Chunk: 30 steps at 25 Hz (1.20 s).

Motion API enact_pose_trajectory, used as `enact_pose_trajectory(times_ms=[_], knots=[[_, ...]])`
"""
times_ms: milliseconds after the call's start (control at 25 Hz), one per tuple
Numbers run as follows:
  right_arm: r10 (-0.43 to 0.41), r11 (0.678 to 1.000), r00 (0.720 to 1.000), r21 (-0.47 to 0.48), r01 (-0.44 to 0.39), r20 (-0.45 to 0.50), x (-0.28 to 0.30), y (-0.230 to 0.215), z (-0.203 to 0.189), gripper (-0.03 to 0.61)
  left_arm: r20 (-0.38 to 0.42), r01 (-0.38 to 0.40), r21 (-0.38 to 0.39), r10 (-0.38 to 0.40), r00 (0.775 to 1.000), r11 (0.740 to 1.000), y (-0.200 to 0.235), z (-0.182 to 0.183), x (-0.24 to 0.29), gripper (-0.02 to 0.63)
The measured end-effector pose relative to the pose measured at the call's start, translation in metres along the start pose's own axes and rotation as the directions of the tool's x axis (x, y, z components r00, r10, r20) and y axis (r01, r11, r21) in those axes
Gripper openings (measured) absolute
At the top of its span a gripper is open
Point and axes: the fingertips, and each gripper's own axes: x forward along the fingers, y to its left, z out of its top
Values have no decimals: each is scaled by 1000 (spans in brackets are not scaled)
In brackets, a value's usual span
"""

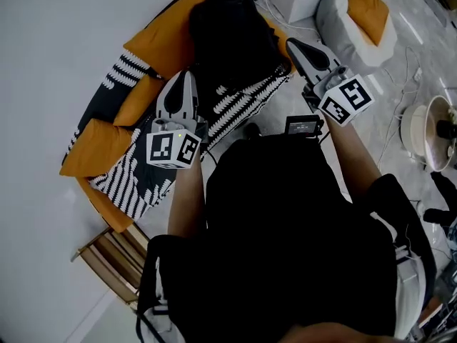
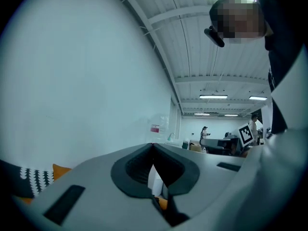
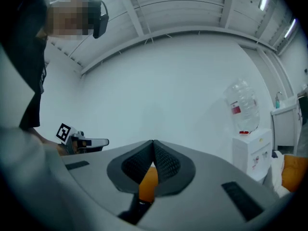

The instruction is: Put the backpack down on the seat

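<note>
- Left claw (image 2: 153, 147): jaws closed, ribbed pads meeting at the tips, with nothing between them. A sliver of orange and white shows through the gap lower down.
- Right claw (image 3: 153, 143): jaws likewise closed tip to tip and empty. Orange shows through the gap behind the pads.
- Both claws look up toward wall and ceiling. They sit one at each side of the backpack (image 1: 232, 34), just beside it. Contact with it cannot be confirmed from the head view.
- Backpack: lies on the seat (image 1: 153, 38), toward its far end and partly over the blanket (image 1: 136, 174). It is judged set down, so the task is at or near its end.
- Step in hand, as judged: clearing away.
  - Draw both claws straight back toward the body.
  - Check that no strap trails on a tip.
  - Confirm the bag rests well in from the front edge, where loose cloth could let it slide.
- Materials:
  - Backpack: matt black and soft, slumped into a rounded mass, with no frame evident.
  - Seat: padded orange fabric, with a loose cushion (image 1: 93, 148) of the same cloth.
  - Blanket: black with broken white stripes, draped and creased.
  - Claws: smooth grey plastic shells and dark cross-hatched pads.
  - Each cube (image 1: 173, 148) carries square markers.
</note>
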Motion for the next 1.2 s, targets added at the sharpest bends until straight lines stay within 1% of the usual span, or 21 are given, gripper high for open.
enact_pose_trajectory(times_ms=[80,160,240,360,560,680,840,1000,1200], knots=[[-40,999,999,-19,40,-17,-18,2,-3,31,-1,-21,25,21,1000,999,-19,-1,-9,15],[-61,997,998,-49,60,-29,-37,7,-5,31,-25,-33,32,34,999,999,-37,-8,-19,15],[-55,997,997,-62,52,-46,-61,16,-12,31,-53,-39,21,40,998,999,-59,-20,-32,15],[-36,999,997,-41,33,-69,-103,28,-24,32,-82,-51,18,52,995,999,-96,-37,-53,17],[7,1000,995,-14,-9,-99,-160,48,-42,32,-84,-80,15,81,993,997,-154,-54,-90,16],[9,1000,994,8,-8,-107,-187,64,-50,32,-105,-100,11,101,989,995,-179,-67,-119,15],[16,1000,991,28,-12,-134,-216,85,-62,32,-126,-132,20,134,983,991,-202,-77,-154,16],[24,999,987,37,-18,-157,-233,106,-72,32,-148,-154,17,155,977,988,-212,-86,-187,15],[21,998,986,63,-11,-165,-246,135,-78,32,-177,-132,-11,128,976,991,-214,-96,-222,17]])
